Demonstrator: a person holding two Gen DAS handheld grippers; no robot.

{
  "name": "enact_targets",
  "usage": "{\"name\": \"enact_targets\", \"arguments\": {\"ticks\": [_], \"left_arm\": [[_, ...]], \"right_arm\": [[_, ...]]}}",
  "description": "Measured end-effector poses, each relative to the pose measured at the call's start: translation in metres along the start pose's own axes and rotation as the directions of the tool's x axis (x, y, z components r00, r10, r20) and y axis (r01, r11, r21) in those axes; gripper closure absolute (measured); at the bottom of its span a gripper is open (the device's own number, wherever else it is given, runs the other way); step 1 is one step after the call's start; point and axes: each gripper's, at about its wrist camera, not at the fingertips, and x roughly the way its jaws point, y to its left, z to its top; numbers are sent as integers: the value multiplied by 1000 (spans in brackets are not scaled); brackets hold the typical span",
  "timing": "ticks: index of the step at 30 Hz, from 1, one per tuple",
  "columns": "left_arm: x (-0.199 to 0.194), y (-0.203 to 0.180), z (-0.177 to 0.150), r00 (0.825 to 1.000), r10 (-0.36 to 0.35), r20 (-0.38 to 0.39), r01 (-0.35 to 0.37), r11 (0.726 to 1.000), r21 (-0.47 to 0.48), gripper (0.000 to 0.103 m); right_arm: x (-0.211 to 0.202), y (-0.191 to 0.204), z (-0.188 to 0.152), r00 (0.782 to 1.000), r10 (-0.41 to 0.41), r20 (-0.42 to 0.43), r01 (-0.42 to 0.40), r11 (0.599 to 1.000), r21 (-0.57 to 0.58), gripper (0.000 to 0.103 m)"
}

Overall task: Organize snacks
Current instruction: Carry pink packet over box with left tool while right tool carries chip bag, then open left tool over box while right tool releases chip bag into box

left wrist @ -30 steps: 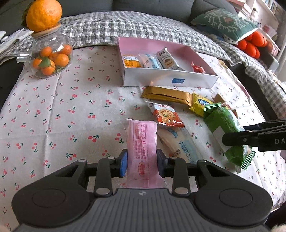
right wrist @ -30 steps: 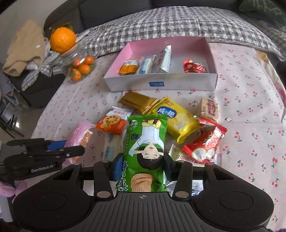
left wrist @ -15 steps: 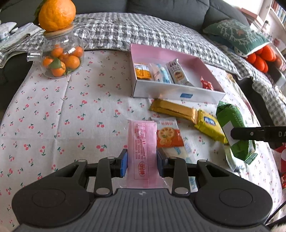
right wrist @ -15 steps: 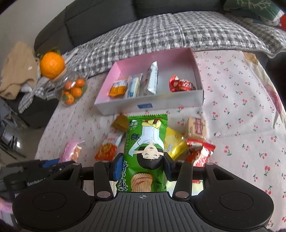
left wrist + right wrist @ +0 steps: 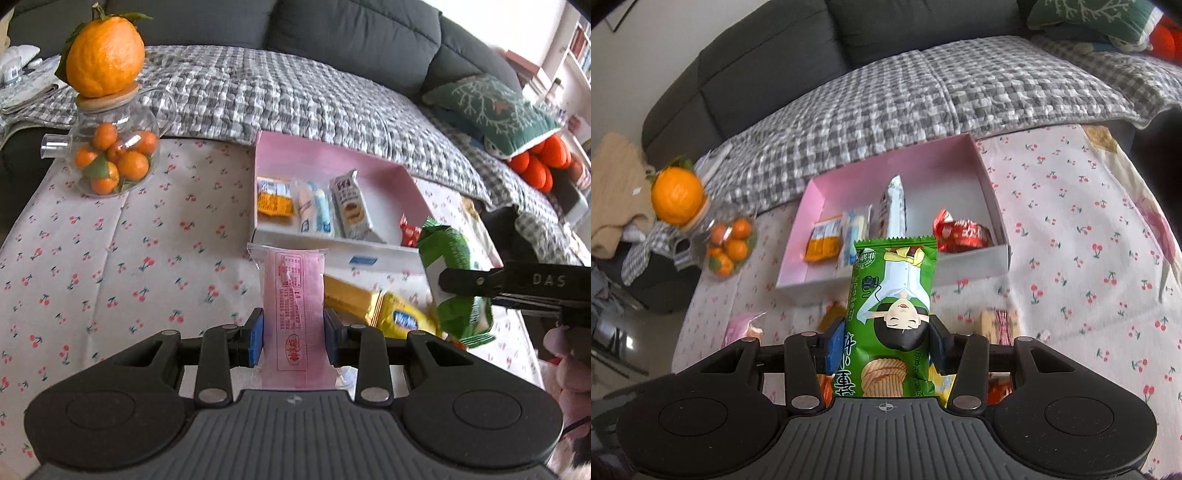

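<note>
Pink packet (image 5: pixel 293 314), green packet (image 5: pixel 894 302), pink-lined box (image 5: pixel 332 166), cherry-print white tablecloth (image 5: pixel 147 258), grey-checked blanket (image 5: pixel 277 96).

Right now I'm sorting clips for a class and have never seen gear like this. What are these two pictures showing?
A person holds two hand-held grabbers, each with a fisheye camera looking out along its jaws. One picture is from the left gripper, shut on a pink packet. The other is from the right gripper, shut on a green snack bag. Beyond them, on a cherry-print cloth, sits a pink box with four snacks inside, loose packets in front, and a glass jar of small oranges.
</note>
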Motion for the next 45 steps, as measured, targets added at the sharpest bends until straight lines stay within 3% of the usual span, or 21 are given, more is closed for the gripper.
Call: {"name": "enact_targets", "arguments": {"ticks": [9,20,36,45], "left_arm": [[15,-10,19,1000,24,12,-23,999,-31,73],[41,-24,55,997,67,42,-69,997,36,73],[113,-36,103,990,108,87,-117,987,107,73],[140,-35,108,986,149,75,-158,979,131,73]], "right_arm": [[10,-3,22,999,-1,54,-1,999,33,59],[38,-11,64,995,-28,101,20,997,78,58],[97,-67,86,993,19,117,-47,969,242,58],[107,-61,91,990,12,138,-37,984,177,58]]}}
